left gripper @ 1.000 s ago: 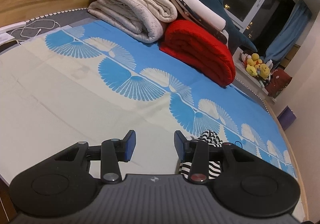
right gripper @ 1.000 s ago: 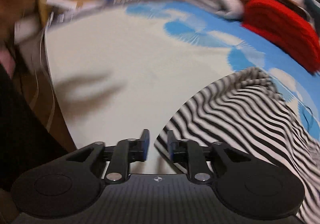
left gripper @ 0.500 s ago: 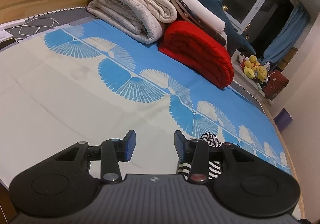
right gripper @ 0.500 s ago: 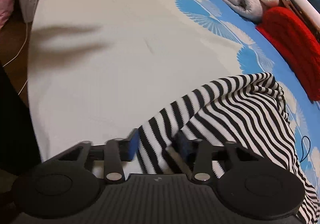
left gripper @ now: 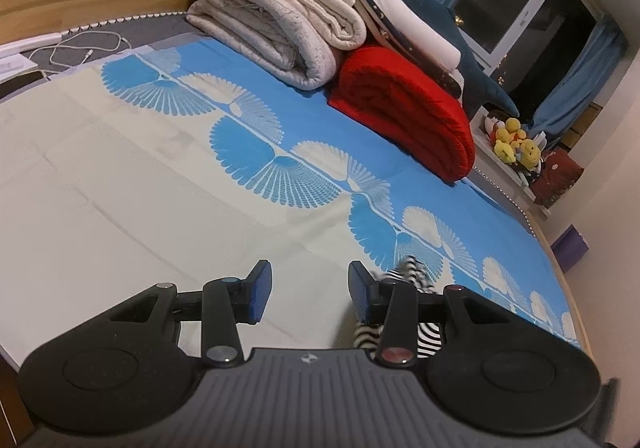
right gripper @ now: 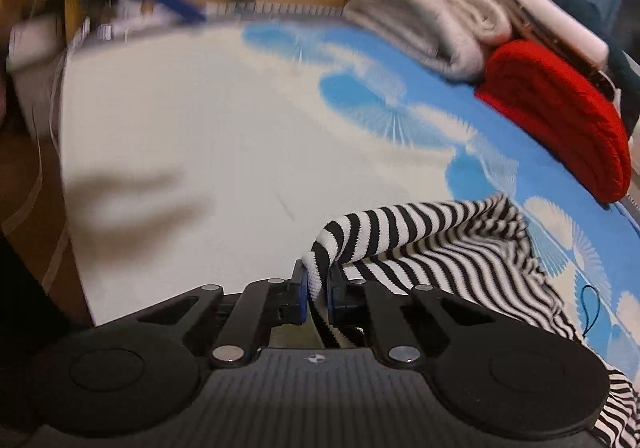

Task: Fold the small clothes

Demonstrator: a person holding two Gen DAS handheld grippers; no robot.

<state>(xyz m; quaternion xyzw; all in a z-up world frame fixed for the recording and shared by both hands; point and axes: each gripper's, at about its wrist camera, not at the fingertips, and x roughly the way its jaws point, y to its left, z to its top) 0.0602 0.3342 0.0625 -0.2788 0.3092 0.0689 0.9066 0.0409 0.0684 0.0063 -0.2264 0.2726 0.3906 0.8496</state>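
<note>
Closing within the last half second, our right gripper (right gripper: pixel 317 290) now pinches the near hem of the one striped garment (right gripper: pixel 448 244) lying near right on the bed sheet (right gripper: pixel 224 152); folding can start. Left gripper (left gripper: pixel 310 290) half open, empty. Two grippers, one red blanket (left gripper: pixel 404 112)

Right gripper (right gripper: pixel 317 290) jaws closed in from a gap — they just clamped a folded edge of the black-and-white striped garment (right gripper: pixel 432 248), which half a second earlier sat loose between them. That edge got lifted off the bedsheet (right gripper: pixel 200 136) and now drapes from the pads. Right wrist view went blurry again — hand was moving.
</note>
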